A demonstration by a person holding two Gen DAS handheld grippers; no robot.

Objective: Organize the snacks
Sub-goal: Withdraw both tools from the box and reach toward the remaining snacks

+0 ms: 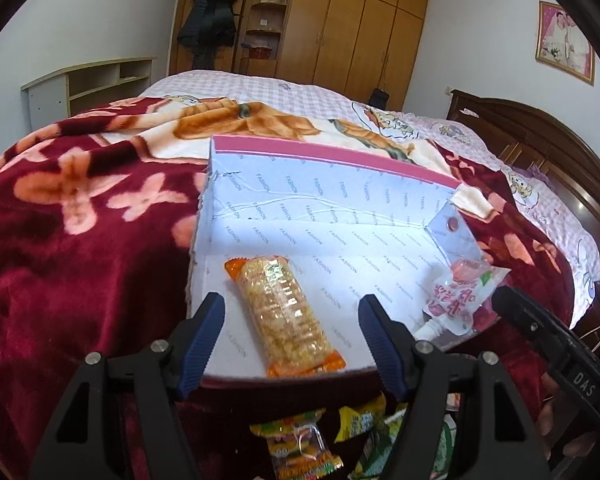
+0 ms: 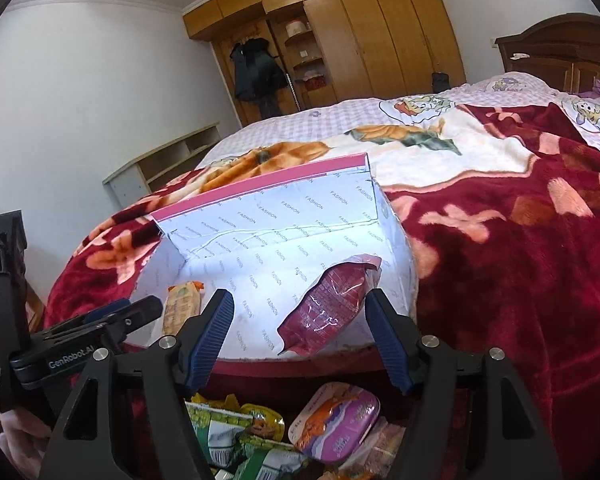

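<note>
Both sets of jaws stand apart with nothing between the pads. My left gripper (image 1: 290,344) hangs over the near rim of the open white cardboard box with the pink edge (image 1: 300,152), which sits on the dark red flowered blanket (image 1: 80,220) on the bed. Right in front of it, on the box floor, lies the clear orange-ended pack of puffed rice cakes (image 1: 282,312), its long axis running away from me and tilted a little left at the far end, framed by the jaws but untouched.

My right gripper (image 2: 300,332) hovers at the same rim beside the left one. Its crinkly maroon foil snack bag (image 2: 332,304) lies in the box too, long axis slanting up to the right, brushing close to the right jaw; I can't tell whether it touches.

I'd judge both items delivered. What remains is the loose pile of green and yellow snack packets (image 2: 236,436) and the purple oval tin (image 2: 340,420), on the blanket below and behind both jaws. Either hand must draw back and dip; the right looks nearer the tin.
</note>
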